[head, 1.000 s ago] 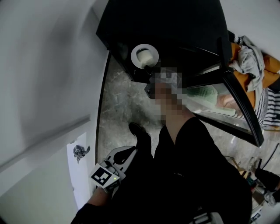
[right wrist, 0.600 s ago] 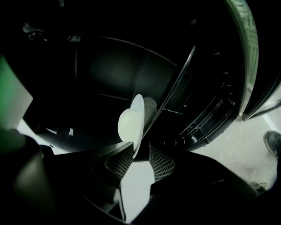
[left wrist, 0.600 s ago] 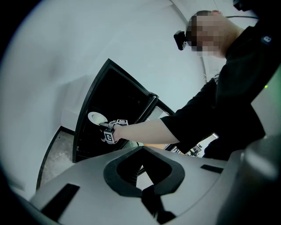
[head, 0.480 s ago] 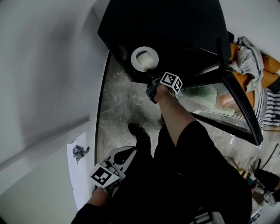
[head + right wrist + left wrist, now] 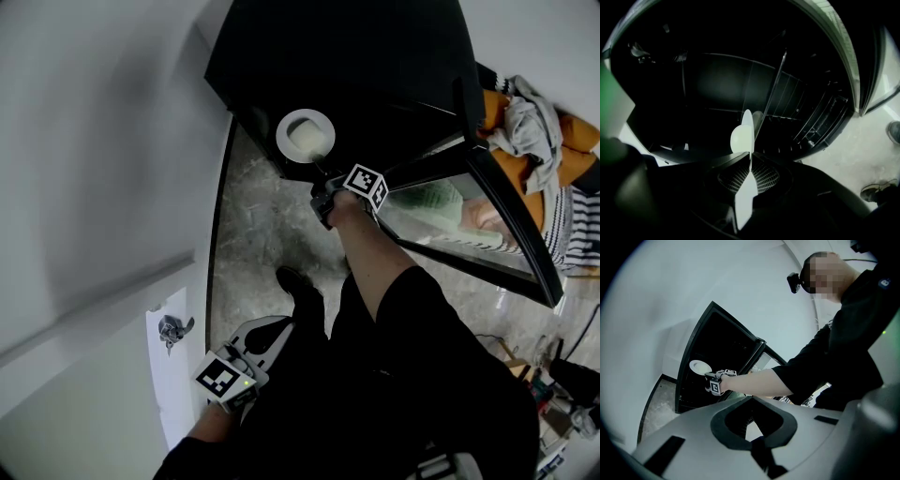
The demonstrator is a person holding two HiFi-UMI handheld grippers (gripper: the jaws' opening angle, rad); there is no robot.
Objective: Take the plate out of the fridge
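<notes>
A white plate (image 5: pixel 306 134) stands in the dark inside of the open black fridge (image 5: pixel 356 66). In the left gripper view the plate (image 5: pixel 700 366) shows small, at the fridge opening. My right gripper (image 5: pixel 323 176) reaches in at arm's length and its jaws have just been closing. In the right gripper view the plate (image 5: pixel 742 136) runs edge-on between the ribbed pads (image 5: pixel 765 176), and the right gripper (image 5: pixel 750 157) is shut on its rim. My left gripper (image 5: pixel 267 330) hangs low beside my leg, its jaws together with nothing in them. The same left gripper (image 5: pixel 751 401) points toward the fridge.
The fridge's glass door (image 5: pixel 478 216) stands open to the right of my arm. A white wall (image 5: pixel 103 169) runs along the left, and pale stone floor (image 5: pixel 258 225) lies in front of the fridge. Clothes (image 5: pixel 539 131) are heaped at the right, and my shoe (image 5: pixel 298 286) is on the floor.
The right hand with its marker cube has edged a little closer to the plate and rolled slightly. The left gripper has stayed where it was.
</notes>
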